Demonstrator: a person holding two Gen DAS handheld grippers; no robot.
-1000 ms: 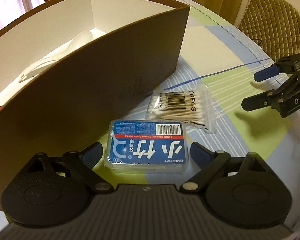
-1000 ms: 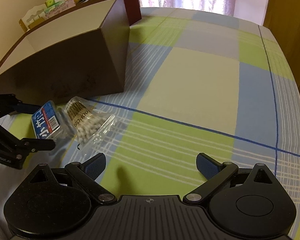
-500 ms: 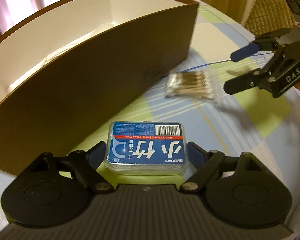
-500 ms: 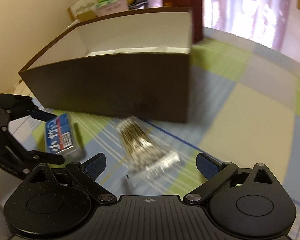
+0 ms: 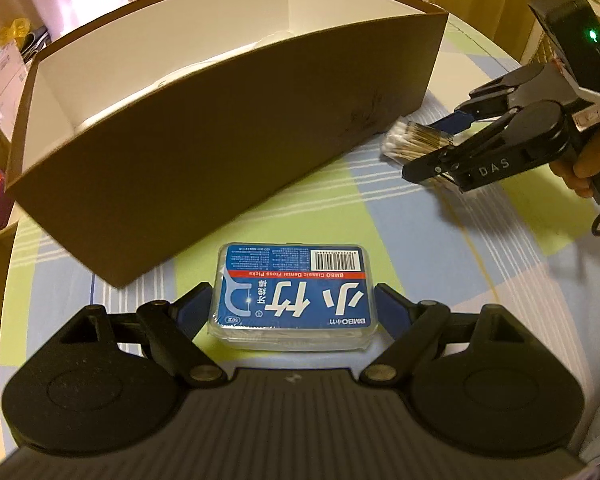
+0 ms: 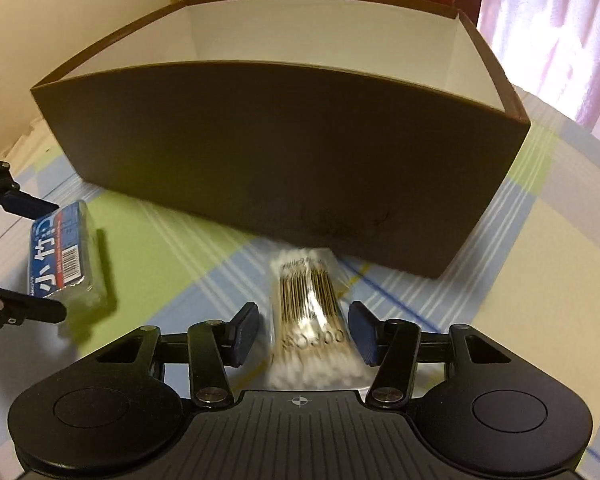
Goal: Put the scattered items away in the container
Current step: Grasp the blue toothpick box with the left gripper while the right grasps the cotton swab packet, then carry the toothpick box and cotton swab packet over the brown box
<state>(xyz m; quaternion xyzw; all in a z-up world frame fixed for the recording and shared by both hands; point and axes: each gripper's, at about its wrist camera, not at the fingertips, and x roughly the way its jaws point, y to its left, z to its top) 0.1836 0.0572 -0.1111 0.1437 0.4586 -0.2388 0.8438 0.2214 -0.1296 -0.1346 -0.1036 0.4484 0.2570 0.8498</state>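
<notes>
Tidying is only partly along: two items are still lying outside the brown box [image 6: 284, 160], and only something white and hard to identify is showing inside it past the near wall in the left wrist view.

Between the jaws of the left gripper [image 5: 294, 312] the blue-labelled floss pick case [image 5: 294, 292] is sitting flat, label up, with the blue pads standing wide at its two short ends. Whether those pads are pressing or merely flanking the case cannot be told; from the right wrist view the case appears raised a little above its shadow on the bench [image 6: 560, 240], which suggests it is being carried.

The jaws of the right gripper [image 6: 306, 330] are closing around the cotton swab packet [image 6: 312, 320], which is lying lengthwise between them, its far end pointing toward the box wall just ahead. A narrow gap is still showing on each side, so the pads are not yet pinching it.

The packet is looking soft and crinkly, a clear sleeve over a tight bundle of wooden sticks with white tips at both ends. The case is looking rigid, clear plastic with rounded corners.

Left to do, by this reading: finishing the pinch, then lifting both items over the near wall into the box.
</notes>
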